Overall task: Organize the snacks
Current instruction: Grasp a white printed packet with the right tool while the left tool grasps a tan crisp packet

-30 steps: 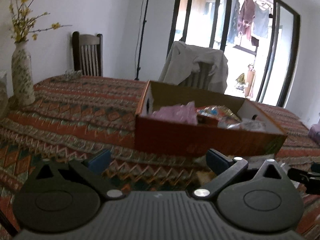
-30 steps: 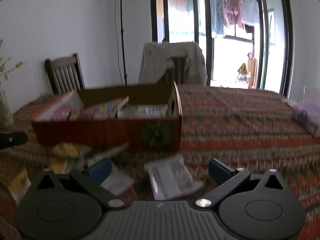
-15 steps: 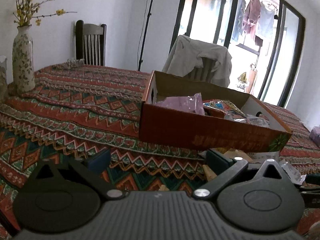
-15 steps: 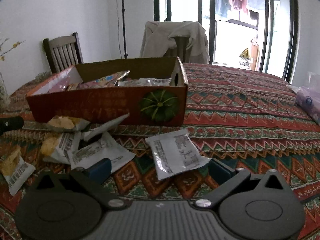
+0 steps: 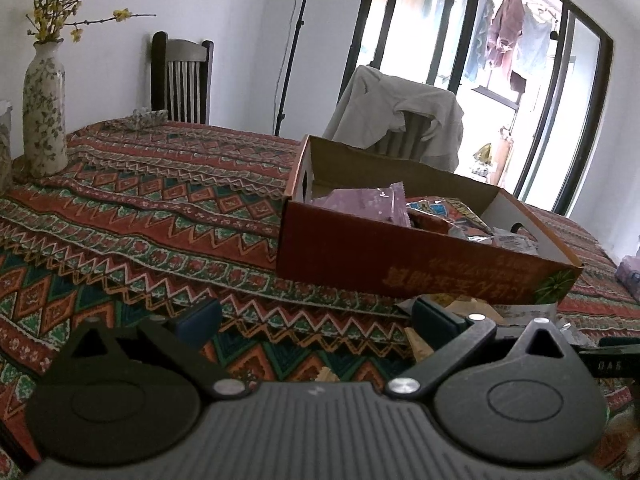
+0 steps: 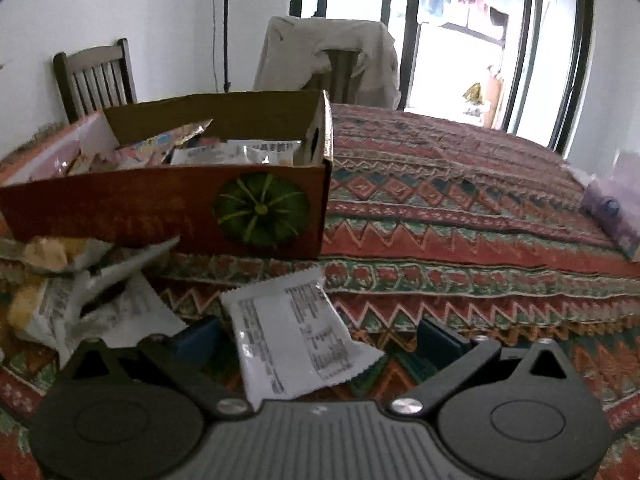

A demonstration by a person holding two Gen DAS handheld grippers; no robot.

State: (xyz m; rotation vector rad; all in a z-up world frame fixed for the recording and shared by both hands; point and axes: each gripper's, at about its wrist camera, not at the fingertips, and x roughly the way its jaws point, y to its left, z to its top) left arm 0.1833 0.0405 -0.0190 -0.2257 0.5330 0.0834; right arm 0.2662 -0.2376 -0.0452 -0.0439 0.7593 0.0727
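An orange cardboard box (image 5: 416,268) (image 6: 168,212) sits on the patterned tablecloth and holds several snack packets, a purple packet (image 5: 368,200) among them. A white snack packet (image 6: 296,336) lies flat on the cloth between the fingers of my right gripper (image 6: 316,334), which is open and low over it. More loose packets (image 6: 76,288) lie in a heap left of it, in front of the box. My left gripper (image 5: 316,318) is open over bare cloth, left of those packets (image 5: 472,308), with nothing between its fingers.
A flowered vase (image 5: 44,108) with yellow branches stands at the far left of the table. Two chairs (image 5: 180,76) stand behind the table, one draped with a beige jacket (image 5: 400,112). A purple pack (image 6: 612,212) lies at the right edge.
Both grippers have come down and forward toward the table. The white packet now lies between the right gripper's fingers; the box looms larger in both views.
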